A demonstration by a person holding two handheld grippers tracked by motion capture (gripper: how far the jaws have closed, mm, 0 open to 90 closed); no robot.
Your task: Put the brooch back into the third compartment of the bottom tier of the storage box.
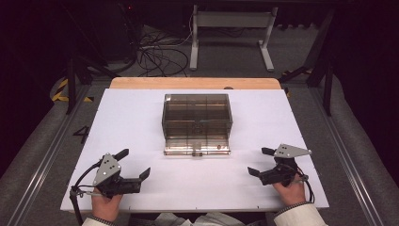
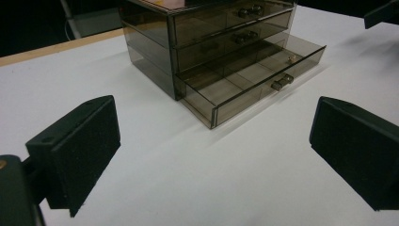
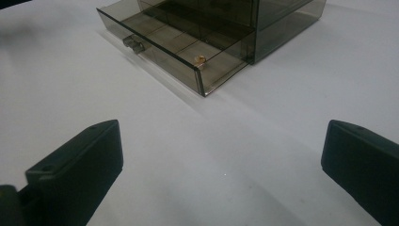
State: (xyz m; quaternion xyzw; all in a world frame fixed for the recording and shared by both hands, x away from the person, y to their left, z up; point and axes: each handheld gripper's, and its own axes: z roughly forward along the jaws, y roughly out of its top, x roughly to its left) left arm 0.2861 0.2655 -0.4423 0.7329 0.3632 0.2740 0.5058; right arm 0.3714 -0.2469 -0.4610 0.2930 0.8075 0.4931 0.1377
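A smoky transparent drawer cabinet [image 1: 197, 117] stands mid-table on the white board. Its bottom drawer [image 2: 254, 77] is pulled out toward me, with a small handle [image 2: 281, 82] on its front. A tiny amber object [image 3: 200, 59] lies in a front compartment of that open drawer [image 3: 179, 44]. My left gripper [image 1: 136, 163] rests near the front left of the board, open, nothing between its jaws. My right gripper [image 1: 261, 161] rests at the front right, also open and holding nothing. Both point toward the cabinet from a distance.
The white board [image 1: 141, 122] lies on a wooden table [image 1: 141, 83] whose far edge shows. Grey floor rails run down both sides. A white metal stand [image 1: 230, 33] and loose cables [image 1: 160, 54] sit on the floor beyond the table.
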